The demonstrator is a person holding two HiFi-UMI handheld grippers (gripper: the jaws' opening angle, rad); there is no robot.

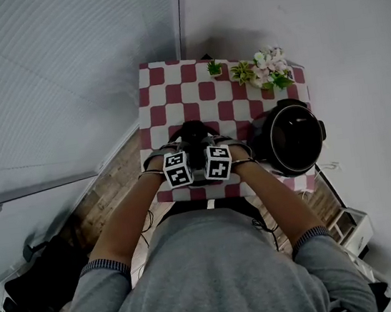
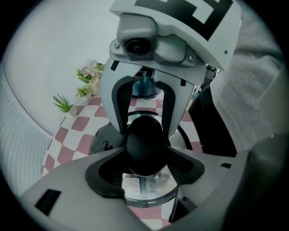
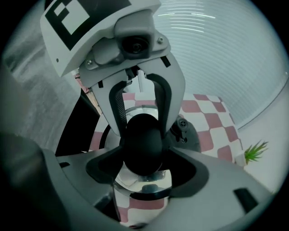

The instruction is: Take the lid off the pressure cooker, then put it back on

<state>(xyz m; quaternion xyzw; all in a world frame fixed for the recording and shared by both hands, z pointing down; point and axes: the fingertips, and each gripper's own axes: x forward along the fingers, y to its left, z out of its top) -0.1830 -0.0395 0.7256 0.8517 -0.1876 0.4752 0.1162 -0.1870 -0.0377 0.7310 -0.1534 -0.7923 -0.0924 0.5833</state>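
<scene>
Left gripper (image 2: 145, 171) and right gripper (image 3: 144, 170) were pretty much equally close, nosed together from opposite sides with jaws spread loose around the black knob (image 2: 143, 143) of the lid (image 2: 145, 193), which sat straight below them at the near edge of the table (image 1: 172, 90), left of a black pot (image 1: 290, 138).

The left forearm (image 1: 122, 223) and right forearm (image 1: 283, 204) are reaching from the lower frame toward its centre, holding the left gripper (image 2: 145, 155) and right gripper (image 3: 143, 151) side by side, both pointing steeply down with jaws spread wide.
</scene>
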